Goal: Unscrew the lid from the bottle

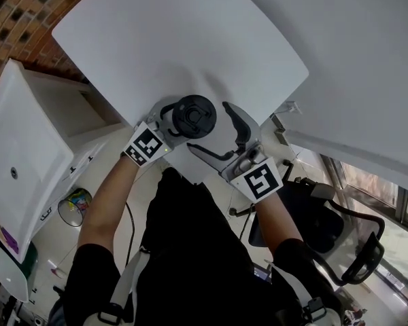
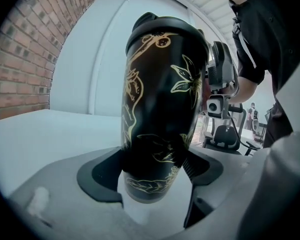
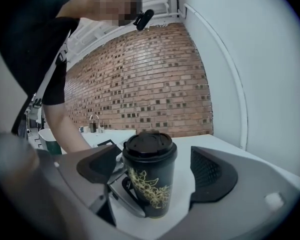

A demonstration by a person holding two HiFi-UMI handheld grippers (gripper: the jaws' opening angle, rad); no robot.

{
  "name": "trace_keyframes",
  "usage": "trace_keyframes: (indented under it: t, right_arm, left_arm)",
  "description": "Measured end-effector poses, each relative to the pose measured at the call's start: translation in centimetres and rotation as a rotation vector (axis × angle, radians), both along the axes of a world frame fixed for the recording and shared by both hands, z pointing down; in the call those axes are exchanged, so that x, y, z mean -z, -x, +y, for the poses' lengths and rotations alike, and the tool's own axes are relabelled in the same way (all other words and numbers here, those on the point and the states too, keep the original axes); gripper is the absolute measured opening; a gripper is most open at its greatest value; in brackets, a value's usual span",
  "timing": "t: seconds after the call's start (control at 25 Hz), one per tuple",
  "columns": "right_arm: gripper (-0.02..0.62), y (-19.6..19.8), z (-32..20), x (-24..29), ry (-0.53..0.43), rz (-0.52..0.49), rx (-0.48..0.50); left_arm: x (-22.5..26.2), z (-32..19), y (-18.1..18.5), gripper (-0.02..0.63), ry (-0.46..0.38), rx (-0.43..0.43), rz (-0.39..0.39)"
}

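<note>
A black bottle [image 1: 194, 115] with gold flower print and a black lid [image 3: 149, 145] stands upright near the front edge of the white table [image 1: 177, 46]. My left gripper [image 1: 171, 122] comes in from the left and is shut on the bottle's lower body [image 2: 157, 109], with both pads pressed against its sides. My right gripper [image 1: 223, 136] is to the right of the bottle with its jaws spread wide. In the right gripper view the bottle [image 3: 150, 189] stands just ahead of the open jaws and neither pad [image 3: 212, 174] touches it. The lid sits on the bottle.
A white cabinet [image 1: 27, 148] stands on the floor to the left of the table. A black office chair [image 1: 340, 229] is at the lower right. A brick wall [image 3: 140, 84] runs behind the table. A white wall panel [image 1: 353, 66] borders the table's right side.
</note>
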State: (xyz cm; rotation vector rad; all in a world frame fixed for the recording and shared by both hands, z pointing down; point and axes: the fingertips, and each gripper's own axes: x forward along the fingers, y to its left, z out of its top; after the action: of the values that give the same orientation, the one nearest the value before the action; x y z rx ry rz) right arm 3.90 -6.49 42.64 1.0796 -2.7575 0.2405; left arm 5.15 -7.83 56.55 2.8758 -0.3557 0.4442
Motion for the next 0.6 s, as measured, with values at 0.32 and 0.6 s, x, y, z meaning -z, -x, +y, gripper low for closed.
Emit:
trace_keyframes:
  t: [0.32, 0.6]
  right_arm:
    - [0.449, 1.8, -1.2, -0.7, -0.012, -0.039, -0.002]
    - [0.446, 3.2, -2.1, -1.1, -0.017, -0.046, 0.026]
  left_arm:
    - [0.1, 0.0, -0.1, 0.379, 0.019, -0.007, 0.003]
    - [0.0, 0.0, 0.0, 0.377, 0.009, -0.010, 0.007]
